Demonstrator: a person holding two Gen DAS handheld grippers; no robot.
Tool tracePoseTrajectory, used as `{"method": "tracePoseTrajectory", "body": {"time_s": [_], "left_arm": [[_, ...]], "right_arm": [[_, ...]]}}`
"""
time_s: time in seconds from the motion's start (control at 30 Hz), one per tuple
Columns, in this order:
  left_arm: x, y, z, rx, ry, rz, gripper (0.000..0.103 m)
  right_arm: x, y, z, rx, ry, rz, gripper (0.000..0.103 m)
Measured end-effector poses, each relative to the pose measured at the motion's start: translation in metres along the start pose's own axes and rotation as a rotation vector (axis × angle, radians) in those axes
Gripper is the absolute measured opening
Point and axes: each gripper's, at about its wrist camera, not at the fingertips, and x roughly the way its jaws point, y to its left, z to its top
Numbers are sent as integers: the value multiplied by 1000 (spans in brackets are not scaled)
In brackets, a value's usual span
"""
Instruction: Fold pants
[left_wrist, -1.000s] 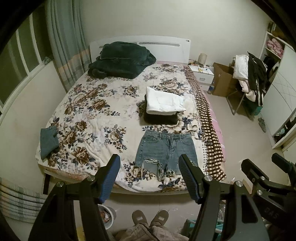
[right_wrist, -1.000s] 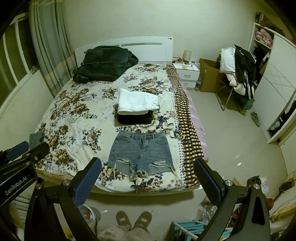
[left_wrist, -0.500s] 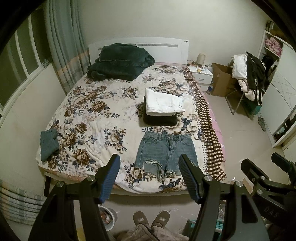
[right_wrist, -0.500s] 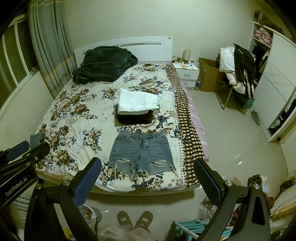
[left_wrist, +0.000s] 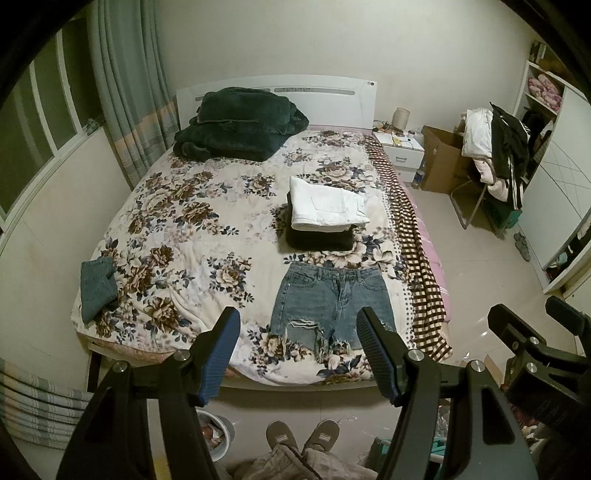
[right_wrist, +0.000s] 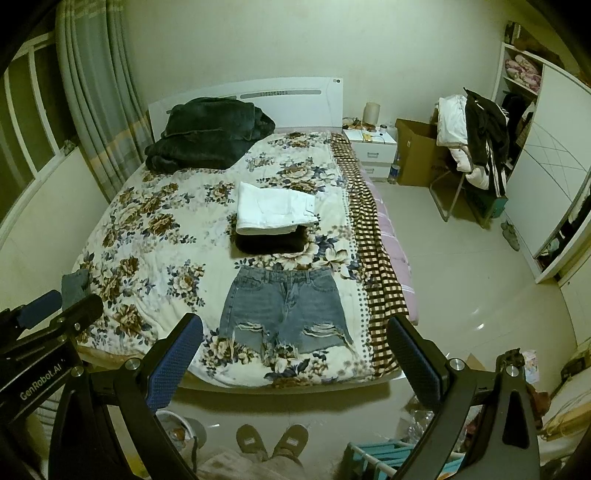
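Blue ripped denim shorts (left_wrist: 328, 302) lie flat, unfolded, near the foot edge of the floral bed (left_wrist: 192, 236); they also show in the right wrist view (right_wrist: 286, 310). My left gripper (left_wrist: 297, 326) is open and empty, held above the foot of the bed, short of the shorts' hems. My right gripper (right_wrist: 295, 345) is open wide and empty, likewise back from the bed edge. Behind the shorts sits a stack of folded white pants (left_wrist: 327, 203) on folded black pants (left_wrist: 321, 238).
A small folded denim piece (left_wrist: 96, 286) lies at the bed's left corner. A dark green blanket (left_wrist: 240, 123) is piled by the headboard. A checked cloth (left_wrist: 413, 236) runs along the right edge. A chair with clothes (left_wrist: 491, 147), box and nightstand stand right.
Both views have risen and pulled back slightly from the bed. The shorts and stack have not moved. Both grippers stay open.
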Motion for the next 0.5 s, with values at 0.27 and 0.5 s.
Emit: {"method": "tracePoseTrajectory", "body": {"time_s": [0.27,0.5], "left_arm": [[-2,-7,17,6,-4,-2,63],[-2,-11,23,6,-5,-9,63]], "right_arm": [[-4,-3,5,2,-4,-1,102],[-4,-4,5,3,-1,1,102]]}}
